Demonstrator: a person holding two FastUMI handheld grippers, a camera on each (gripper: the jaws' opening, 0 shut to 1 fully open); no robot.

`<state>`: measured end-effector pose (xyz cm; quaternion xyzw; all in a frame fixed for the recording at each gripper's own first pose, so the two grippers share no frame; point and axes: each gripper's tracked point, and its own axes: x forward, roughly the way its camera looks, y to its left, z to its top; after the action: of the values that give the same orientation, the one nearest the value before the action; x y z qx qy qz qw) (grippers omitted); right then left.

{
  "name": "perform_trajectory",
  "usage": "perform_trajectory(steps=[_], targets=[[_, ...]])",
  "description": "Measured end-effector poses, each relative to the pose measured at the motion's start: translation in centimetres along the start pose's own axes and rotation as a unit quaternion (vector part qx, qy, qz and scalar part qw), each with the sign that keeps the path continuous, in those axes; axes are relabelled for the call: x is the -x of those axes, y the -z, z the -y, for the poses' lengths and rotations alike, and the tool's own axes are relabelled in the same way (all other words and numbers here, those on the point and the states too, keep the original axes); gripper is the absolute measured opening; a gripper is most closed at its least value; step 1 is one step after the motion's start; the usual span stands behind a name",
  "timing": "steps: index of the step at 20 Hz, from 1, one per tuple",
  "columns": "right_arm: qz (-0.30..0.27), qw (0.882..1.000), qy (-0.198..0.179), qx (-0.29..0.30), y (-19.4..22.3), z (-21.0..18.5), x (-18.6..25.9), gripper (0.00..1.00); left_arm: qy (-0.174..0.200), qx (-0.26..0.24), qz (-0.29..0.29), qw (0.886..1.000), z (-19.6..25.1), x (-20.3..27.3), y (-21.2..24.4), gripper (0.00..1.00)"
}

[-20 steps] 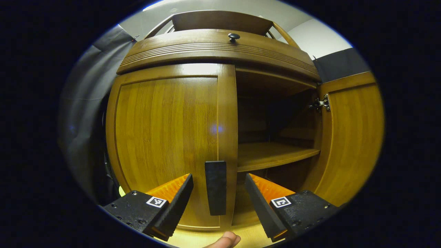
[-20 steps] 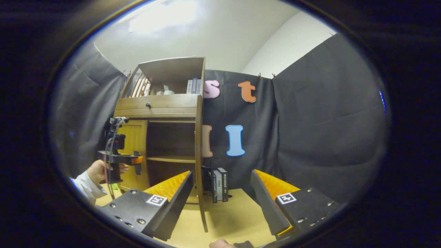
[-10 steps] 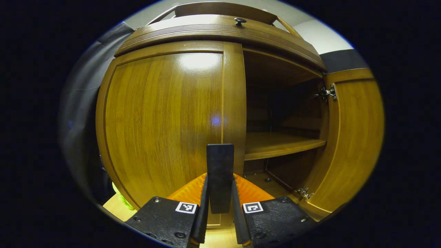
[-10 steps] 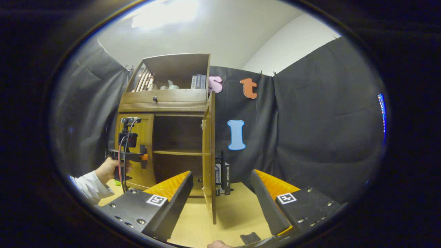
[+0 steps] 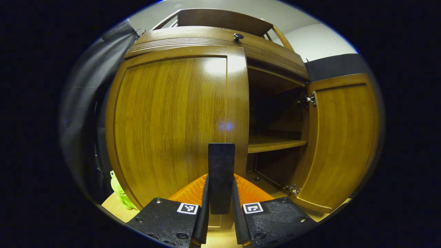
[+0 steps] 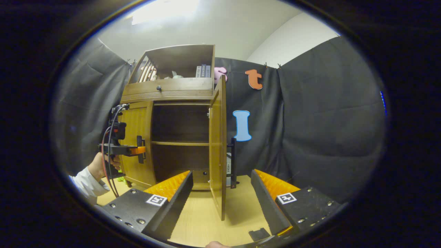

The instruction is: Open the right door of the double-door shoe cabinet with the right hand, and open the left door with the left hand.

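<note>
I had the left gripper [image 5: 221, 220] clamped on the black handle [image 5: 221, 177] of the left door [image 5: 172, 124], which looked barely off the cabinet [image 6: 172, 94], while the right gripper [image 6: 222, 203] hung with its jaws apart, well back from the right door [image 6: 217, 144] that stood swung wide. My worry was the pull: drawn straight back instead of round the hinge arc, the smooth handle could slip from the pads, or the light cabinet could skid on the table [image 6: 200, 220]

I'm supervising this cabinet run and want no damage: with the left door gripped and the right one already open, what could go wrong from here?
The left gripper pinches the flat black handle of the left door low down; a hard pull might slip off it. The right door stands wide open near the idle right gripper, which could knock it.
</note>
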<state>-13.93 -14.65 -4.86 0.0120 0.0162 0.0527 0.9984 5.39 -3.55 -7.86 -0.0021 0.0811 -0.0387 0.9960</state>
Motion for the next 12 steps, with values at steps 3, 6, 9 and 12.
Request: perform_trajectory(steps=[3,6,9,12], targets=[[-0.003,1.000,-0.004,-0.005,0.5,-0.3,-0.1,0.98,0.015,-0.002,0.000,1.000,-0.2,2.6,-0.2,0.33],[-0.004,1.000,-0.008,-0.005,1.2,-0.8,-0.3,1.00,0.033,-0.002,-0.003,0.999,-0.6,5.0,-0.2,0.33],[-0.008,1.000,-0.013,-0.005,1.6,-1.3,-0.5,0.98,0.050,-0.004,-0.007,0.999,-1.2,7.3,-0.2,0.33],[-0.010,1.000,-0.020,-0.007,1.9,-2.3,-0.7,1.00,0.065,-0.002,-0.008,0.998,-1.9,9.2,-0.4,0.31]])
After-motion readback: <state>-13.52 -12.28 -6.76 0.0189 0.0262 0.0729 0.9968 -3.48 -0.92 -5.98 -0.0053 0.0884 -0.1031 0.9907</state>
